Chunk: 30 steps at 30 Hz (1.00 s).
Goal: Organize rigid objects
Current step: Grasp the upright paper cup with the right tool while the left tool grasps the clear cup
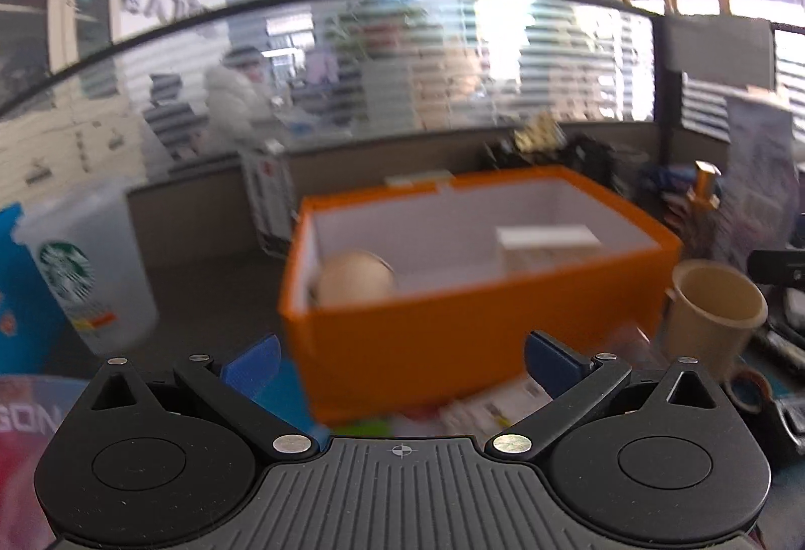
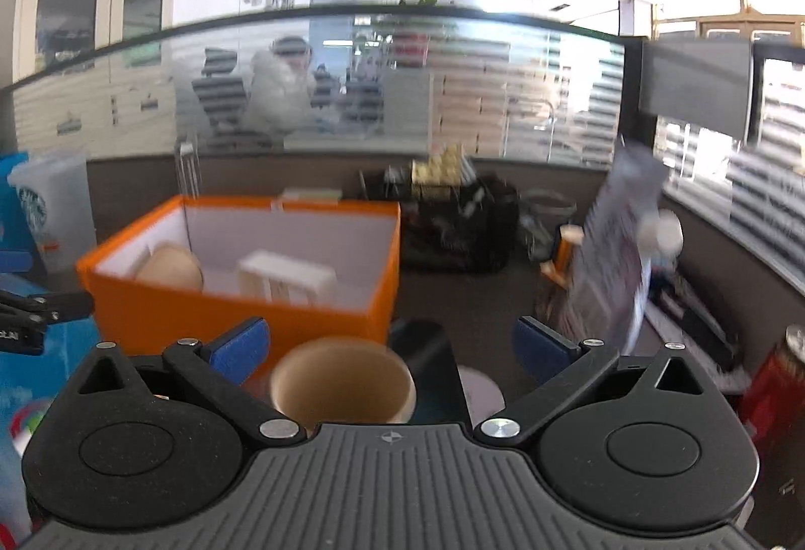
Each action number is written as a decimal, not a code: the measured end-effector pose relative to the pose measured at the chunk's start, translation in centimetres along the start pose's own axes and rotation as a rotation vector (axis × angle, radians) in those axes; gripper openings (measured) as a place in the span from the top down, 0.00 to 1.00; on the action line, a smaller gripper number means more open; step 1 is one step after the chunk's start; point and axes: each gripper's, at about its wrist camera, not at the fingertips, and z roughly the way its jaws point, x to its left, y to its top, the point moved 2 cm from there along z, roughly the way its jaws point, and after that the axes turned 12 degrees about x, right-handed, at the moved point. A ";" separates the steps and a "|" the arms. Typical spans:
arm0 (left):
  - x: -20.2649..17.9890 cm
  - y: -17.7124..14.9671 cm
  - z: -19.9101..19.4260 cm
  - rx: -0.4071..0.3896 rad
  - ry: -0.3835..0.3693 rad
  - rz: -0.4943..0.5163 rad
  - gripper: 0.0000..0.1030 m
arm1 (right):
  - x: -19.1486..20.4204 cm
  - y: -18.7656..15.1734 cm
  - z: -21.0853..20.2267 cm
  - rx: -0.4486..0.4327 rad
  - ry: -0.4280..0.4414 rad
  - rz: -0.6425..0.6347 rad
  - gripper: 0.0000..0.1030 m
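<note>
An open orange box (image 1: 453, 328) with white inner walls stands on a cluttered office surface (image 2: 468, 303), the landmark for all that lies about it. Inside the box, a tan rounded cup (image 1: 354, 281) lies toward its left end and a white rectangular block (image 1: 548, 245) toward its right; both show again in the right wrist view, blurred. Left of the box stands a translucent Starbucks tumbler (image 1: 85, 268), well apart from it, with a blue package (image 1: 20, 293) just behind. Right of the box, near its front corner, an open beige cup (image 1: 714, 308) stands upright; the right wrist view finds the same cup (image 2: 344, 386) just in front of the box's right corner, a dark flat device (image 2: 432, 364) beside it. The left gripper (image 1: 402, 359) hovers before the box's front wall, its blue fingers (image 1: 251, 361) spread wide and holding nothing. The right gripper (image 2: 390, 346) hangs above the beige cup, fingers (image 2: 241, 343) likewise wide apart, the cup between them but untouched. Farther right of the box, a printed leaflet (image 2: 614, 258) leans upright, and a red canister (image 2: 775, 394) sits at the frame's edge
</note>
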 end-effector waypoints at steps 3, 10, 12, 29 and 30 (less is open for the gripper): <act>-2.5 -1.2 0.1 0.007 -0.050 0.067 0.00 | -1.1 -1.5 0.3 0.019 0.019 -0.010 0.00; -8.3 -2.4 1.6 0.026 -0.062 0.197 0.00 | -1.4 -2.9 2.3 0.015 0.125 0.027 0.00; -9.5 -2.7 1.8 0.022 -0.060 0.234 0.00 | -0.9 -2.7 3.2 0.021 0.161 0.030 0.00; -14.0 -3.4 5.3 0.055 -0.123 0.243 0.00 | -1.5 -2.7 6.1 0.048 0.077 -0.038 0.38; -14.2 -3.4 5.6 0.052 -0.128 0.249 0.01 | -1.7 -2.7 5.8 0.039 0.065 -0.047 0.38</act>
